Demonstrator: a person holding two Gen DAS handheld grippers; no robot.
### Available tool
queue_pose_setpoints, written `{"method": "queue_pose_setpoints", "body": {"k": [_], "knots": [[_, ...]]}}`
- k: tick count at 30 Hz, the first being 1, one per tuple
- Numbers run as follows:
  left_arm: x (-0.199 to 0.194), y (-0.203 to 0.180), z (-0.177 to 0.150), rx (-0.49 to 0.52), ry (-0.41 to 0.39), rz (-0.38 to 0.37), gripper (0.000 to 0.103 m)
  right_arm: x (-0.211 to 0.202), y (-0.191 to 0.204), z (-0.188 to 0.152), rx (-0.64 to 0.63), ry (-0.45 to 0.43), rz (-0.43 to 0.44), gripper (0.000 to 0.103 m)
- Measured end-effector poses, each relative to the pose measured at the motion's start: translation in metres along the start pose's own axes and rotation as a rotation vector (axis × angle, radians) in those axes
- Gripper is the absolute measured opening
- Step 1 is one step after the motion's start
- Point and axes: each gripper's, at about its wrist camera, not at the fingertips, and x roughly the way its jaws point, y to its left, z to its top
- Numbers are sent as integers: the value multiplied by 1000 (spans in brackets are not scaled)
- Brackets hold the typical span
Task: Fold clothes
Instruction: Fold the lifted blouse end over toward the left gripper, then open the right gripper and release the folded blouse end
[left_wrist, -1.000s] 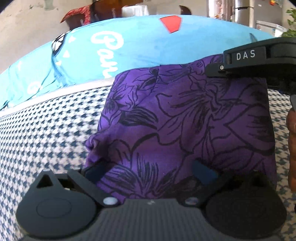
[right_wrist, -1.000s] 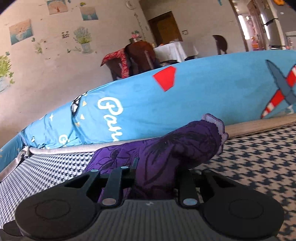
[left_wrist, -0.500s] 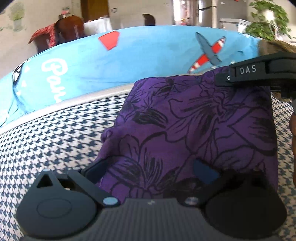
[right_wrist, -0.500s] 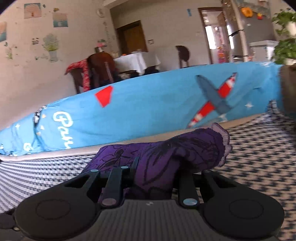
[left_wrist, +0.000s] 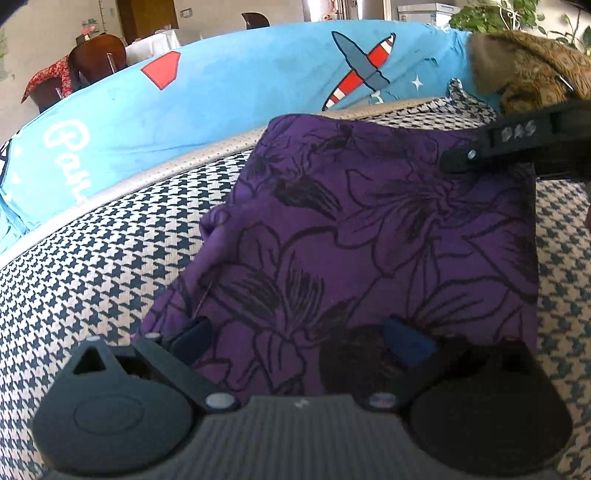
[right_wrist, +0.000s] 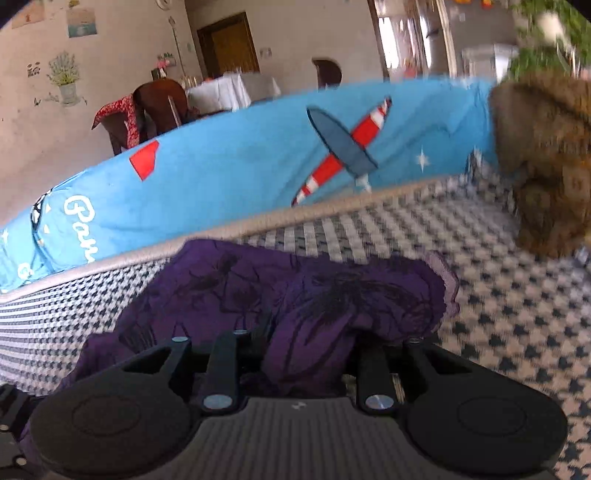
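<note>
Houndstooth cover (left_wrist: 110, 266) filled the lower part of both views, and on it lay the one piece I was working, the purple cloth (left_wrist: 369, 229).

Nearest the lens in the left view, my left gripper (left_wrist: 299, 338) sat at bottom centre with its jaws spread wide. The two blue pads (left_wrist: 192, 334) stood well apart, with the near edge of the cloth draped between and over them; I could not tell whether they pinched anything. In the right view, my right gripper (right_wrist: 303, 354) had its jaws drawn close on a bunched fold of that cloth (right_wrist: 303, 295), which rose in a hump just ahead of the fingers.

Further up the left frame, the cloth spread out fairly flat, with straight left and right edges. The right gripper (left_wrist: 517, 147) came in from the upper right and met the far right corner.

As I judged it, the cloth was already down to a compact panel, though a loose lobe bulged at its left edge and the right corner was lumpy. That would fit a fold in mid-swing as well as a last tidying; I could not say which.

Beyond lay a blue quilt (right_wrist: 240, 166), a brown fur thing (right_wrist: 546, 166) at upper right, then chairs (right_wrist: 155, 103).
</note>
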Motion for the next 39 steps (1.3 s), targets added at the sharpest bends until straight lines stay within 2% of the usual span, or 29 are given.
{"method": "queue_pose_setpoints", "body": {"k": [3,7,11,14,17,23,26,33,39], "knots": [[1,0,-1,2,0,0,103,-4,-16,1,54,21,-18,38],[0,2,-1,-19,11,-4,103,-15,-33,4,102,13,-60,38],[4,0,2,-23,7,2,103,-30,-36,10,79,-68,-182,41],[4,1,2,-31,8,-2,103,-40,-36,17,68,-134,-192,41],[1,3,1,-46,14,-5,103,-40,-37,19,90,-143,-108,41],[-5,11,4,-76,20,-23,103,-24,-14,16,35,-69,99,41],[-9,20,8,-107,9,-26,103,-18,1,10,-7,-23,164,41],[-13,49,19,-198,-39,11,103,0,20,-3,-58,57,181,43],[2,80,21,-316,-17,86,103,6,30,-3,-94,67,223,44]]}}
